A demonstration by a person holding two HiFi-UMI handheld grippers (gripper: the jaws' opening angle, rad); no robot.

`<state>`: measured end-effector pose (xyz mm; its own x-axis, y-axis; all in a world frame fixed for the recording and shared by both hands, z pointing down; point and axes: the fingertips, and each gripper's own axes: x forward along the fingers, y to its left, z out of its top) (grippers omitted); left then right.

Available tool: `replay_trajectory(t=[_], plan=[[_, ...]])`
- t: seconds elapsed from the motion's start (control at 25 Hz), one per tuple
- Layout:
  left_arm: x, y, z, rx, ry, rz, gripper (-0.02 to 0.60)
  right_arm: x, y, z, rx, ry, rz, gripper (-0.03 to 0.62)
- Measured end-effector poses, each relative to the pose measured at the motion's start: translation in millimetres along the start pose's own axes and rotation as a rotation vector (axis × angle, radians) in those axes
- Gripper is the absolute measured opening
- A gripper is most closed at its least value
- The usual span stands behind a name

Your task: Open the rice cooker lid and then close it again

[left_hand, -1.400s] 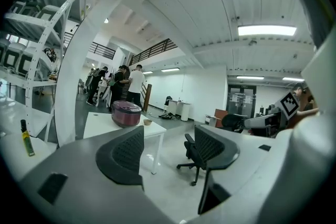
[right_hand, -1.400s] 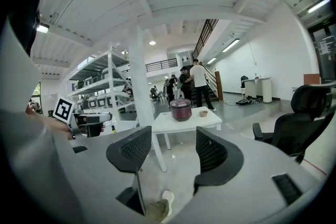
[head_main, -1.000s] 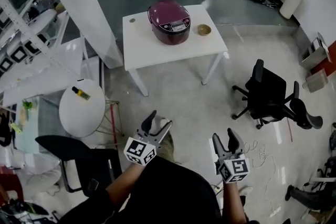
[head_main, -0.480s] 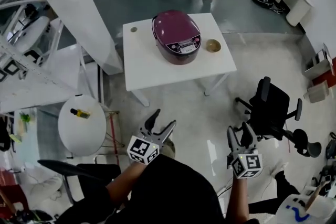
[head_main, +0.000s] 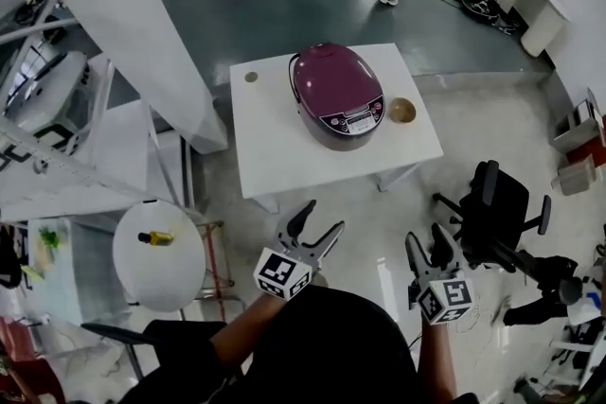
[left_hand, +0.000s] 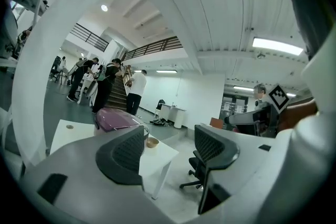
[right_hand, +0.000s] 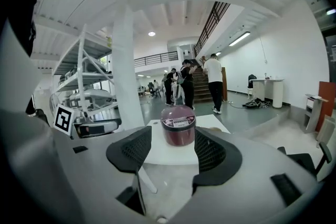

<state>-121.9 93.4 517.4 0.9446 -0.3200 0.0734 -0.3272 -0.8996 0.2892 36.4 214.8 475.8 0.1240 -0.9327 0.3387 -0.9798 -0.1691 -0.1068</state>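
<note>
The cooker (head_main: 339, 95) stands on the tabletop (head_main: 275, 147) at 12 o'clock, lid (head_main: 331, 76) shut, well apart from both grippers. The left gripper (head_main: 319, 224) and right gripper (head_main: 426, 244) gape empty. The lid looks rigid, glossy and probably slippery; it is best pressed at its front edge.

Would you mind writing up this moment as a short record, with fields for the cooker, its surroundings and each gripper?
rice cooker: purple, lid shut, control panel facing the person
table: white, carries the cooker
bowl: small, on the table just right of the cooker
left gripper: jaws apart, nothing between them, over the floor short of the table
right gripper: jaws apart, empty, aimed at the cooker from a distance
task state: not begun; nothing touches the cooker
</note>
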Motion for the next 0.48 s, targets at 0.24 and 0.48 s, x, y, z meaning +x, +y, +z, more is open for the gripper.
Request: replay_trajectory(t=[0.24,0.48], plan=[[7,38,0,-0.022,-0.016,0.012,0.279,49,12,6,-0.024,0.022,0.025,0.239],[11,54,-1,-0.048,-0.006,0.05,0.279,78,19,3,-0.032,0.066,0.072,0.239]])
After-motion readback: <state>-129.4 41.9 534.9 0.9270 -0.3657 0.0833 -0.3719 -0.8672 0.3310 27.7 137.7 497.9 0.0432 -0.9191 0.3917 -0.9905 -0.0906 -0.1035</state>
